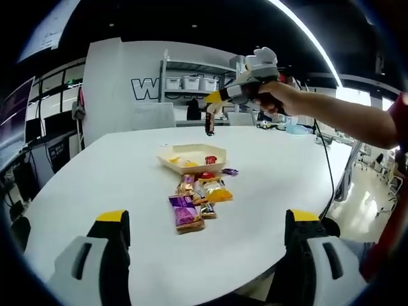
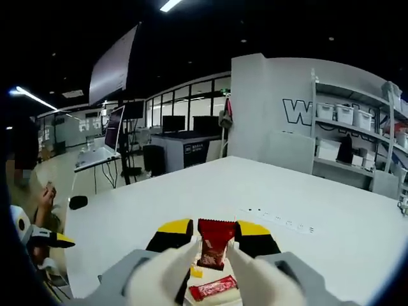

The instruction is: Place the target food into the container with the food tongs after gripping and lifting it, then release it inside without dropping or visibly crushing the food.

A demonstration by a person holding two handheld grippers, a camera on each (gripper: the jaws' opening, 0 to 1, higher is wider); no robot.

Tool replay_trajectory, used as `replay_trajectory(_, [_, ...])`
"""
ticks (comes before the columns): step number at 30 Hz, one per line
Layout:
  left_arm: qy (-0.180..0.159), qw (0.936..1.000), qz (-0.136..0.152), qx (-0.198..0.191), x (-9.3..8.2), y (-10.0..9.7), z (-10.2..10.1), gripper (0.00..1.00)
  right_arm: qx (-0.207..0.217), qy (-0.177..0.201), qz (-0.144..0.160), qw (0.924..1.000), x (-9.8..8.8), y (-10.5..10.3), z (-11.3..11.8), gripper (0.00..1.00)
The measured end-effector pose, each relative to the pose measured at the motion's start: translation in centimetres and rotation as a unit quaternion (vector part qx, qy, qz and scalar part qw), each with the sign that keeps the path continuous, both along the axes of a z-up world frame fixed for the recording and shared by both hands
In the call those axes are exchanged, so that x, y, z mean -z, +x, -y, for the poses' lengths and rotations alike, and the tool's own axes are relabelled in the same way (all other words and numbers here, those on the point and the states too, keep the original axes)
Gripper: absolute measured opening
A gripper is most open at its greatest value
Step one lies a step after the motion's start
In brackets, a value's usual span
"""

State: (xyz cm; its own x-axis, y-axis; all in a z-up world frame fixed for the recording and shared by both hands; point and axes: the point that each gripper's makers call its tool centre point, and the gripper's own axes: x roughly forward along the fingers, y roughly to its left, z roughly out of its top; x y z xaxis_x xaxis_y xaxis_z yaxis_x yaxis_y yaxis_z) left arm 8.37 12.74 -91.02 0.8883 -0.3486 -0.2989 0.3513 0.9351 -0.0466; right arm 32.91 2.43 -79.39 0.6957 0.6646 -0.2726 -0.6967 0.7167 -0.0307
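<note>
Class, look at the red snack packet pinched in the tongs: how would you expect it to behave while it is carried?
The red packet looks light and thin, so it probably hangs limp. Its glossy wrapper may slip, since the tongs pinch only its lower part. Above the tray, a slip would likely land inside.

Table (image 1: pixel 127 172): large, white, rounded corners.
Wall (image 1: pixel 115 83): white partition at 11 o'clock, dark lettering.
Shelving (image 1: pixel 191 83): metal rack at 12 o'clock holding white bins (image 2: pixel 344 113).
Ceiling: dark, with light strips (image 1: pixel 306 32).
Windows (image 2: pixel 185 105): glazed office partition, dark-framed.
Desks (image 2: pixel 182 150): grey, monitors on top.
Floor (image 1: pixel 373 197): pale, glossy, 3 o'clock.
</note>
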Motion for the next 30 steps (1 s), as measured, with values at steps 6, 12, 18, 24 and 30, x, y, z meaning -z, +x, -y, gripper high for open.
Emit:
replay_trajectory(6, [0.001, 1.0, 0.0, -0.003, -0.1, 0.0, -0.5, 0.99, -0.002, -0.002, -0.001, 1.0, 0.2, 0.0, -0.3, 0.2])
replay_trajectory(12, [0.004, 1.0, -0.001, -0.005, -0.1, 0.1, -0.9, 0.98, -0.003, 0.007, 0.004, 1.0, -0.4, 0.2, -0.6, 0.21])
replay_trajectory(18, [0.0, 1.0, -0.001, -0.007, -0.1, 0.0, -1.0, 0.98, -0.003, 0.003, 0.005, 1.0, -0.3, -0.1, -0.6, 0.21])
replay_trajectory(24, [0.002, 1.0, -0.001, -0.002, -0.1, -0.1, -0.6, 0.98, -0.005, 0.006, 0.005, 1.0, -0.6, -0.5, -0.4, 0.21])
replay_trajectory(30, [0.001, 1.0, 0.002, -0.002, -0.4, -0.1, -0.5, 0.98, -0.004, 0.005, 0.007, 1.0, -0.8, -0.6, -0.2, 0.21])
